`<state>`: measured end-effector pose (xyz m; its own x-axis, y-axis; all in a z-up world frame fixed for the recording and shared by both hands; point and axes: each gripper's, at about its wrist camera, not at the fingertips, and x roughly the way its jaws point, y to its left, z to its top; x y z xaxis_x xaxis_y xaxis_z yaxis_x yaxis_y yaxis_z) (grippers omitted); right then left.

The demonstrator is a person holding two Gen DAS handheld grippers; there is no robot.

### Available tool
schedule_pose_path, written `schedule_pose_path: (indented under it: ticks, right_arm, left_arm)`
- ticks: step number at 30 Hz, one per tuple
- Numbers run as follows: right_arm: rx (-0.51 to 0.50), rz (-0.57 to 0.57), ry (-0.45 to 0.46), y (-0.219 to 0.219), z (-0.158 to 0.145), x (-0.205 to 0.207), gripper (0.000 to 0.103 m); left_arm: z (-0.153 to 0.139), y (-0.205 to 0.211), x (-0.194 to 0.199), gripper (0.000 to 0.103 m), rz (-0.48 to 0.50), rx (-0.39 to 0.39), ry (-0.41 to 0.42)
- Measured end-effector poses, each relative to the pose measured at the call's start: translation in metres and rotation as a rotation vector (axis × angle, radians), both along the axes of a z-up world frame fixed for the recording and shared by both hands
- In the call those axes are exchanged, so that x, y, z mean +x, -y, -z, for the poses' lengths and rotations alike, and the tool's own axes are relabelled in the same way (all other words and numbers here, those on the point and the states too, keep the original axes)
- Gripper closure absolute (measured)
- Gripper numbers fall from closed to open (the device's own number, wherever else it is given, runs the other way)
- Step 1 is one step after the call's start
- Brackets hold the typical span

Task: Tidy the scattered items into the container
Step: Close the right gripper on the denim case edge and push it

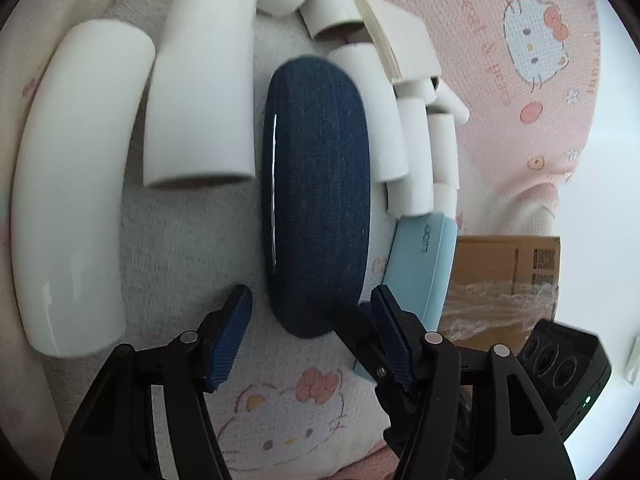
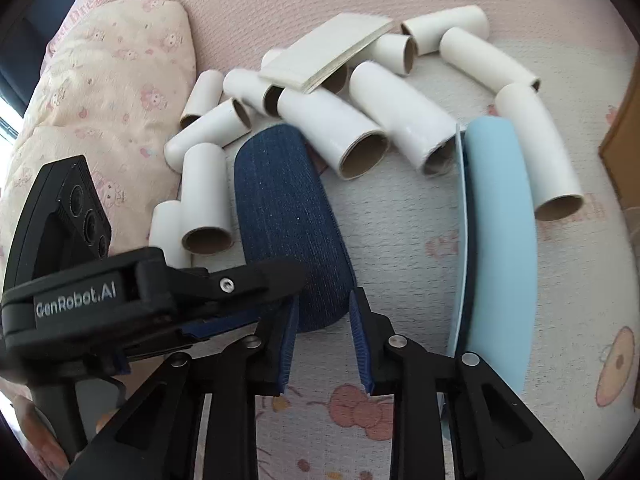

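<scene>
Left wrist view, far left: a long white tube [image 1: 68, 200] lies lengthwise on the pink cartoon-print bedspread [image 1: 500, 92], a second shorter tube just beside it with its open end toward me. More tubes fan out across the top of the view, with a flat stack of cards [image 1: 380, 36] propped on them.

Centre: the denim glasses case [image 1: 316, 192] lies lengthwise. My left gripper [image 1: 312, 304] straddles its near end, jaws spread wide, blue pads clear of the cloth on both sides. Not grasping anything.

Right of it: a light blue case [image 1: 424, 272] rests alongside the denim one, near a row of small tubes. Further right, a cardboard box [image 1: 508, 264] with plastic wrap sits at the edge of the bed.

Right wrist view, left side: a pillow [image 2: 100, 92], then my left gripper's body marked GenRobot.AI, its finger reaching in over the denim glasses case [image 2: 288, 216].

Centre: my right gripper [image 2: 324, 336] has its jaws drawn in around the near end of the case, pads just at the cloth on either side; whether they press on it I cannot tell.

Right: the light blue case [image 2: 500, 232] stands on edge, tubes behind it.
</scene>
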<state>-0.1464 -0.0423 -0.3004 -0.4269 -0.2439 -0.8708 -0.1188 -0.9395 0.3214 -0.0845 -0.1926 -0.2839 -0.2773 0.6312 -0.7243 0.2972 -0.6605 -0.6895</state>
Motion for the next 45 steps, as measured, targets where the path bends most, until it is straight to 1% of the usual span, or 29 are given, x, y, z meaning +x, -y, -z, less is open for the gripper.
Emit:
schedule_pose_path:
  ticks: [2, 6, 8, 9, 13, 14, 15, 17, 19, 22, 23, 25, 26, 29, 30, 32, 33, 34, 36, 38, 40, 43, 44, 45]
  right_arm:
    - [-0.012, 0.01, -0.006, 0.0, -0.001, 0.001, 0.08]
    - [-0.018, 0.057, -0.08, -0.011, -0.013, 0.011, 0.08]
    - [-0.017, 0.076, -0.114, -0.014, -0.021, 0.008, 0.084]
    - [-0.01, 0.077, -0.118, -0.015, -0.022, 0.004, 0.089]
    - [0.035, 0.067, -0.093, -0.015, -0.012, -0.015, 0.091]
    - [0.047, 0.069, -0.072, -0.011, -0.006, -0.023, 0.091]
    - [0.063, 0.071, -0.039, -0.011, 0.0, -0.027, 0.092]
    - [0.096, 0.065, -0.025, -0.012, -0.001, -0.028, 0.093]
    - [0.1, 0.06, -0.012, -0.014, -0.002, -0.029, 0.093]
    - [0.068, 0.062, -0.006, -0.019, -0.003, -0.025, 0.093]
    - [0.04, 0.068, 0.0, -0.021, -0.002, -0.023, 0.093]
    - [-0.054, 0.075, 0.008, -0.025, -0.003, -0.014, 0.094]
    - [-0.069, 0.079, 0.01, -0.024, -0.003, -0.01, 0.094]
    - [-0.028, 0.069, 0.023, -0.014, -0.004, 0.003, 0.094]
    - [-0.033, 0.066, 0.033, -0.013, -0.004, 0.007, 0.094]
    - [-0.085, 0.075, 0.066, -0.012, 0.001, 0.009, 0.094]
    - [-0.108, 0.083, 0.083, -0.013, 0.004, 0.012, 0.094]
    - [-0.106, 0.083, 0.09, -0.012, 0.006, 0.015, 0.094]
    - [-0.046, 0.071, 0.086, -0.007, 0.004, 0.022, 0.094]
    - [-0.021, 0.085, 0.083, -0.005, 0.001, 0.024, 0.094]
    - [-0.038, 0.117, 0.056, -0.015, -0.01, 0.03, 0.093]
    - [-0.087, 0.185, 0.001, -0.038, -0.026, 0.041, 0.093]
    - [-0.088, 0.203, -0.004, -0.044, -0.027, 0.042, 0.093]
    - [-0.087, 0.224, -0.006, -0.052, -0.028, 0.043, 0.093]
  left_arm:
    - [0.001, 0.004, -0.003, 0.043, -0.024, 0.002, -0.014]
    - [0.01, 0.014, -0.008, 0.045, -0.073, 0.068, -0.003]
    - [0.011, 0.014, -0.01, 0.045, -0.087, 0.084, -0.014]
    - [0.012, 0.013, -0.011, 0.045, -0.088, 0.081, -0.017]
    - [0.011, 0.01, -0.012, 0.046, -0.084, 0.064, -0.035]
    - [0.01, 0.009, -0.012, 0.052, -0.082, 0.052, -0.036]
    - [0.01, 0.007, -0.012, 0.055, -0.077, 0.042, -0.041]
    - [0.008, 0.006, -0.011, 0.056, -0.061, 0.032, -0.051]
    - [0.006, 0.006, -0.011, 0.057, -0.051, 0.02, -0.056]
    - [-0.003, 0.005, -0.008, 0.062, -0.034, -0.011, -0.066]
    - [-0.007, 0.005, -0.006, 0.064, -0.027, -0.023, -0.071]
    - [-0.017, 0.007, 0.0, 0.067, -0.022, -0.038, -0.065]
    - [-0.021, 0.008, 0.003, 0.069, -0.016, -0.038, -0.065]
    - [-0.032, 0.009, 0.01, 0.071, 0.01, -0.037, -0.082]
    - [-0.035, 0.009, 0.012, 0.071, 0.01, -0.042, -0.095]
    - [-0.039, 0.007, 0.013, 0.071, 0.031, -0.045, -0.12]
    - [-0.04, 0.004, 0.012, 0.072, 0.047, -0.037, -0.121]
    - [-0.04, 0.001, 0.012, 0.072, 0.066, -0.024, -0.121]
    - [-0.039, -0.005, 0.012, 0.072, 0.086, -0.004, -0.127]
    - [-0.04, -0.012, 0.012, 0.072, 0.093, -0.004, -0.136]
    - [-0.037, -0.015, 0.008, 0.072, 0.091, -0.002, -0.126]
    - [-0.026, -0.019, 0.001, 0.072, 0.087, 0.034, -0.087]
    - [-0.023, -0.023, -0.002, 0.072, 0.09, 0.036, -0.072]
    - [-0.02, -0.026, -0.003, 0.074, 0.094, 0.05, -0.065]
